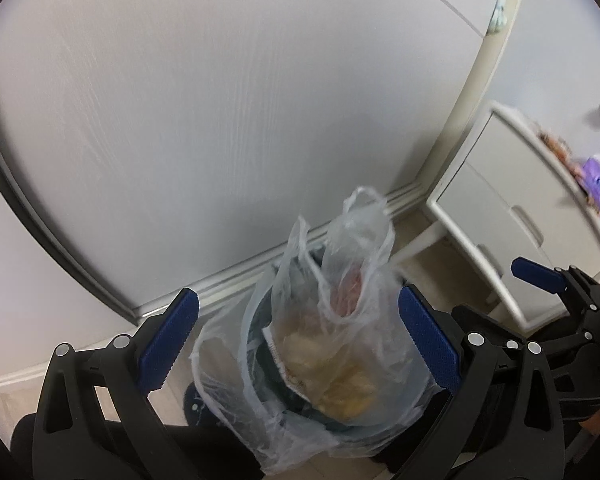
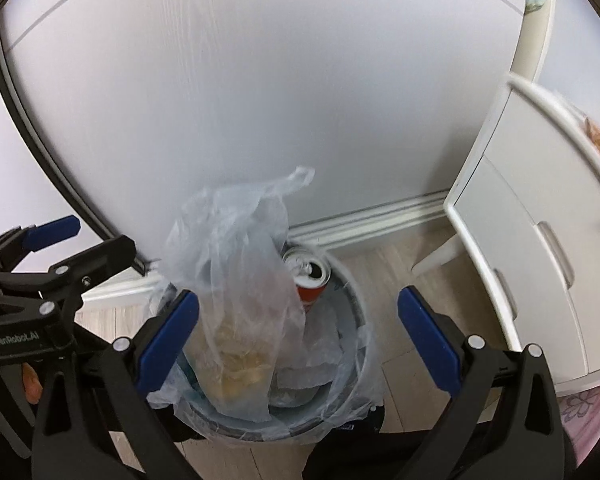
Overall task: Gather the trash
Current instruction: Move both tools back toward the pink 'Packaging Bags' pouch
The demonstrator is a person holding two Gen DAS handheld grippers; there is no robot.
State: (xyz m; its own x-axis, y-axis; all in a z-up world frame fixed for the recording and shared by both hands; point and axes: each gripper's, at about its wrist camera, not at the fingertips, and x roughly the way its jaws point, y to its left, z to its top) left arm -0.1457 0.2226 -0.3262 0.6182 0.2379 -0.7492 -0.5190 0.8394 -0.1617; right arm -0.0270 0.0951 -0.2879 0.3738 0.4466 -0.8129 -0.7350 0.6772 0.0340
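Both grippers spread wide and holding nothing: left gripper (image 1: pixel 298 344) with its blue pads either side of the clear plastic bag (image 1: pixel 336 320), not pressing on it; right gripper (image 2: pixel 298 344) likewise agape above the bin (image 2: pixel 358 322), its left pad just beside the bag without gripping it. Bag of trash, yellowish scraps and something pink inside, standing upright in the bin, handles poking up loose and untied. Red drink can (image 2: pixel 310 280) propped inside against the bin's far rim, toward the baseboard (image 2: pixel 376 216). Crumpled clear liner draped over the rim all round. Bin on the wood floor, near the foot of a white cabinet (image 2: pixel 528 248). By the look of it, dropping-in done; likely left: gathering the handles or liner, knotting, lifting out. Any further trash elsewhere not visible.
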